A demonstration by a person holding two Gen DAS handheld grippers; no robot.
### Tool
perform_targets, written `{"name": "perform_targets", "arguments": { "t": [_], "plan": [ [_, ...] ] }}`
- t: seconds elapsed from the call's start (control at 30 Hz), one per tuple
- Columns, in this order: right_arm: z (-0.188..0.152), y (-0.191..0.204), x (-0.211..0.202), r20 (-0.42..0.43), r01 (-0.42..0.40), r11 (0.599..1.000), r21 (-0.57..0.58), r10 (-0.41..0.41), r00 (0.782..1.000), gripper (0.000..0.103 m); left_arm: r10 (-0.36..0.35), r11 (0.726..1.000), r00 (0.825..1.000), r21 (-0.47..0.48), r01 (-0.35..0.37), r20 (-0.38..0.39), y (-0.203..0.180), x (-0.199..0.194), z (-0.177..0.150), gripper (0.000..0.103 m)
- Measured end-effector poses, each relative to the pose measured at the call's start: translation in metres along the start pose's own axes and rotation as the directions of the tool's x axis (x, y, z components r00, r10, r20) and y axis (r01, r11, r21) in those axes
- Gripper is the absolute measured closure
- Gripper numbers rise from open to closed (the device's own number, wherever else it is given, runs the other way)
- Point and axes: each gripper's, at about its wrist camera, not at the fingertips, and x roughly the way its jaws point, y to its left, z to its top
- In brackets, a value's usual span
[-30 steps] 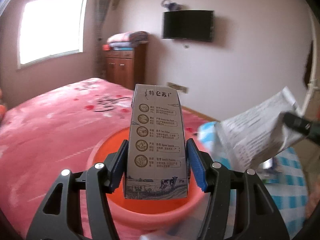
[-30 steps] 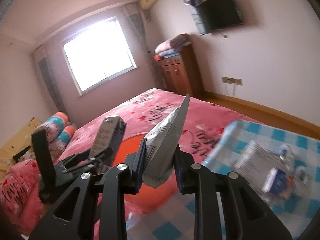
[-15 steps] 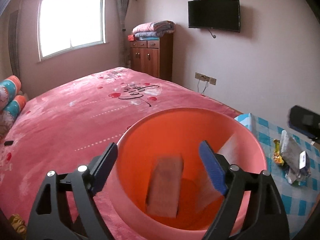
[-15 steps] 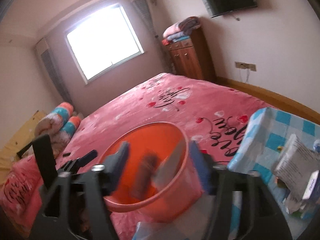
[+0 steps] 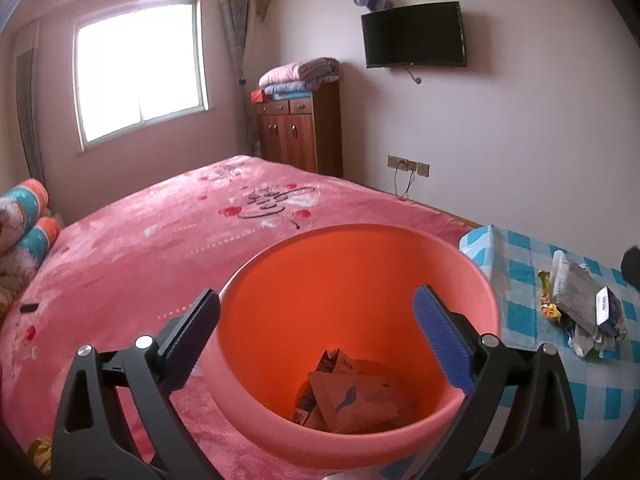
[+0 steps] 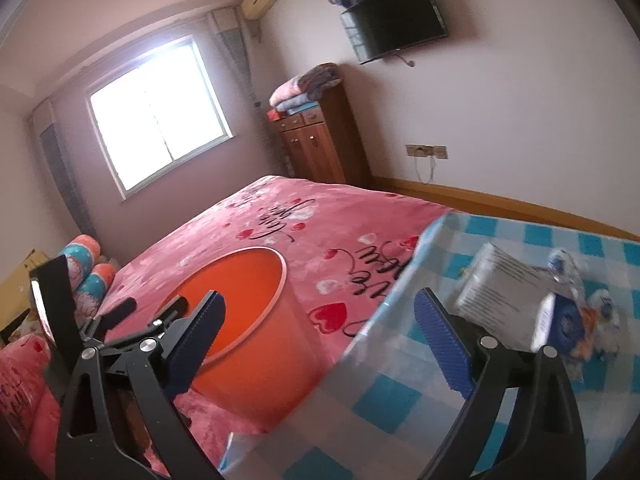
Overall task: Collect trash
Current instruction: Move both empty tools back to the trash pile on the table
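Observation:
An orange bucket [image 5: 360,264] stands by the pink bed, with a milk carton and a paper packet [image 5: 352,396] lying in its bottom. My left gripper [image 5: 316,336] is open and empty just above the bucket's near rim. My right gripper [image 6: 320,336] is open and empty, between the bucket [image 6: 248,320] and a table with a blue checked cloth [image 6: 400,404]. A pile of trash [image 6: 528,304], a grey packet, a small blue box and wrappers, lies on that table. It also shows in the left wrist view [image 5: 580,308].
The pink bed [image 5: 160,248] fills the left side, with rolled pillows [image 5: 24,224] at its head. A wooden cabinet [image 5: 304,128] with folded blankets stands at the far wall under a wall TV [image 5: 414,34]. The left gripper's body [image 6: 56,308] shows left of the bucket.
Both grippers opened and let go: the milk carton from the left and the paper packet from the right dropped into the bucket. The right gripper then swung right toward the table.

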Motion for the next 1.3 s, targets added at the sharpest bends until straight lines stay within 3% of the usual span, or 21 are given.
{"name": "perform_targets", "arguments": {
  "t": [0.27,0.7,1.3],
  "plan": [
    [-0.022,-0.028,-0.042,0.087,0.060,0.998,0.036,-0.063,0.994,0.006,-0.055,0.998,0.998,0.022,0.054,0.022,-0.021,-0.024,-0.003,0.004],
    [-0.042,-0.057,-0.104,0.232,0.147,0.988,0.048,-0.154,0.960,0.005,-0.142,0.985,0.989,0.101,0.138,0.040,-0.069,-0.060,-0.010,0.004],
    [-0.062,-0.097,-0.135,0.255,0.150,0.981,0.124,-0.177,0.951,0.005,-0.138,0.970,0.990,0.208,0.128,0.036,-0.118,-0.081,-0.022,0.004]
  ]
}}
